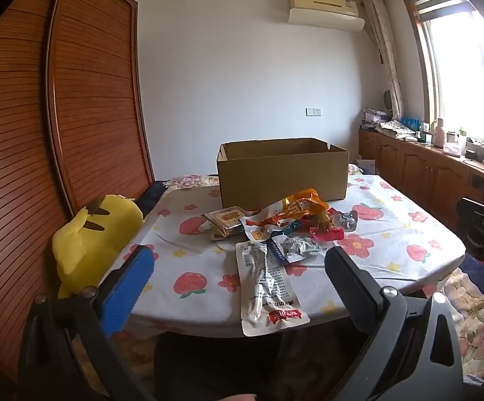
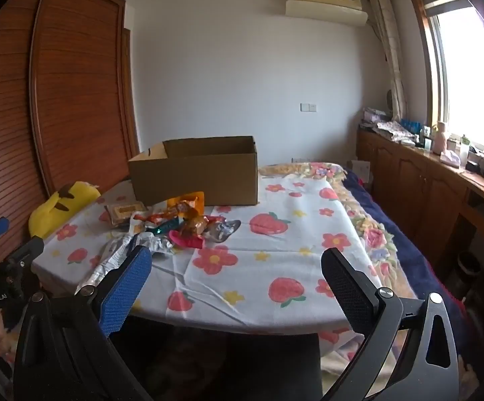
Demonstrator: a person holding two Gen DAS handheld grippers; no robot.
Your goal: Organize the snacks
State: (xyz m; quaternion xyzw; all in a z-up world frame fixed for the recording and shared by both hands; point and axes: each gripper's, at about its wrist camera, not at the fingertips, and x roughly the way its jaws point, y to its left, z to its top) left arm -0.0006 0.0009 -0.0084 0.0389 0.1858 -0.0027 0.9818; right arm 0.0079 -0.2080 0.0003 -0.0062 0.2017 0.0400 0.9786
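On my left, the left gripper (image 1: pixel 238 267) stood spread wide, gripping nothing, above the long white packet (image 1: pixel 268 287), which ran lengthwise from the table (image 1: pixel 409 234) edge toward the snack pile (image 1: pixel 285 224) before the cardboard box (image 1: pixel 282 173). My right gripper (image 2: pixel 236 269) gaped equally, empty.

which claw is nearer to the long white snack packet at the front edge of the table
Left. The left claw, open, frames the long white snack packet directly ahead. The right claw, also open, faces bare cloth, with the packet off beyond its blue finger.
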